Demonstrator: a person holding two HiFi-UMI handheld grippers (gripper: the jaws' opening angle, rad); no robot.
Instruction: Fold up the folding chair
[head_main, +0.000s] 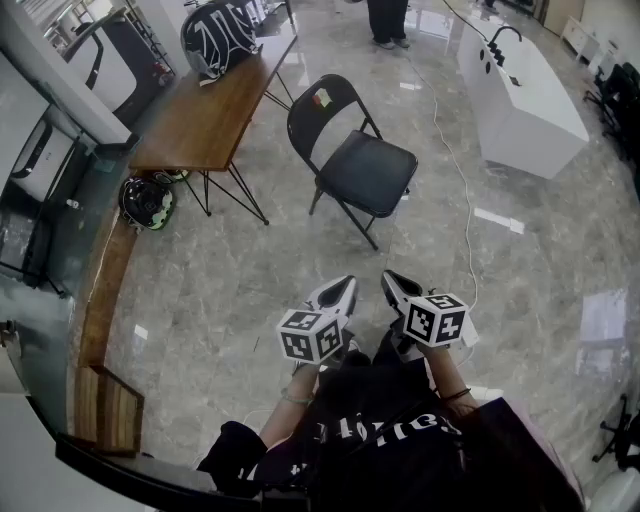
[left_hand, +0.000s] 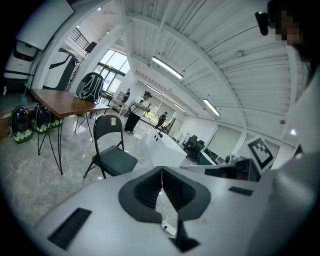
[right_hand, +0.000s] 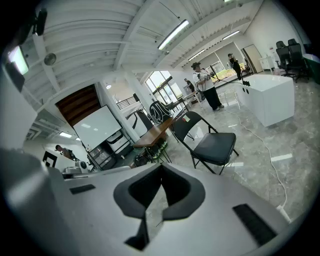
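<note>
Black metal tubing and a black padded seat make up the folding chair (head_main: 355, 160), which stands fully unfolded on the glossy grey marble floor (head_main: 250, 290). Its seat is down, its backrest is upright, and a small coloured sticker shows on the backrest. It sits just beside the near corner of a long wooden table (head_main: 215, 105) on thin dark legs, between that table and a white counter (head_main: 525, 95) off to the right. A black backpack with white lines (head_main: 220, 35) rests on the far end of the table, and a black-and-green bag (head_main: 148, 200) lies on the floor under its left side. A white cable (head_main: 462, 190) runs across the floor to the right of the chair, and a person (head_main: 388, 20) stands in the distance beyond it. The left gripper (head_main: 340, 292) and the right gripper (head_main: 398, 284) are held side by side close to the person's body. Both are aimed forward and a little downward toward the chair and are well apart from it. In the left gripper view the dark pads meet along a thin line with nothing between them, so that claw is closed and empty. The right gripper view shows the same: jaws pressed together on nothing, with the chair ahead and slightly to the right.
</note>
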